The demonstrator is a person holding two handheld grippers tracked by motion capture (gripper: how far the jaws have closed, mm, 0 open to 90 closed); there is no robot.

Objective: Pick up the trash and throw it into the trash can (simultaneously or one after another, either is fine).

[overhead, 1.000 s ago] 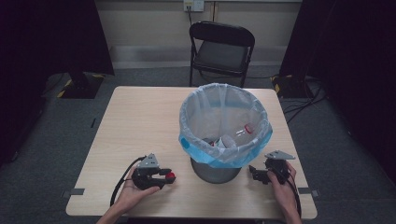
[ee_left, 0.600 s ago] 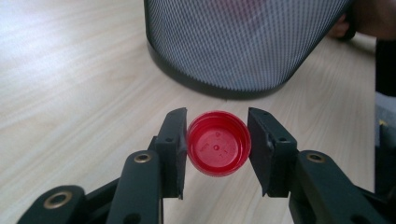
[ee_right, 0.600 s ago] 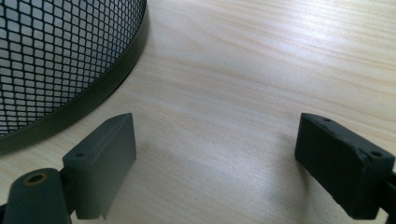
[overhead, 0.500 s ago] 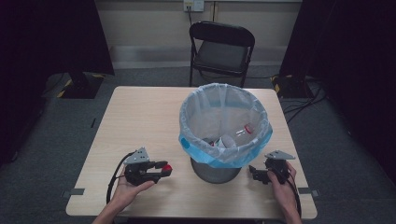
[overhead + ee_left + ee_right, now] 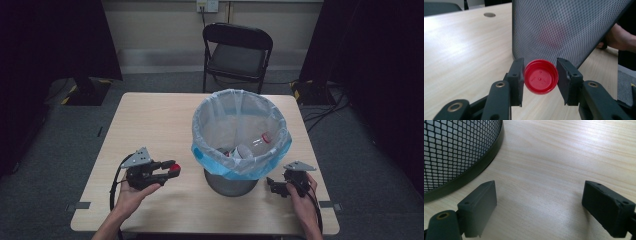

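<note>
The red cap (image 5: 540,76) is clamped in the left claw (image 5: 167,169) beside the mesh bin (image 5: 231,181); the right claw (image 5: 274,186) rests apart on the table (image 5: 150,120), and dropping the cap in likely requires lifting over the rim.

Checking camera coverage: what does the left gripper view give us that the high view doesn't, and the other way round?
Left gripper view: the red cap's open inside with its centre nub, pinched rim to rim between the left gripper, and the bin's mesh wall close up.
High view: the bin liner, the bottle inside it, the chair, and the right gripper beside the bin base.
Both: the cap, the left gripper, the bin and the wooden table.
</note>
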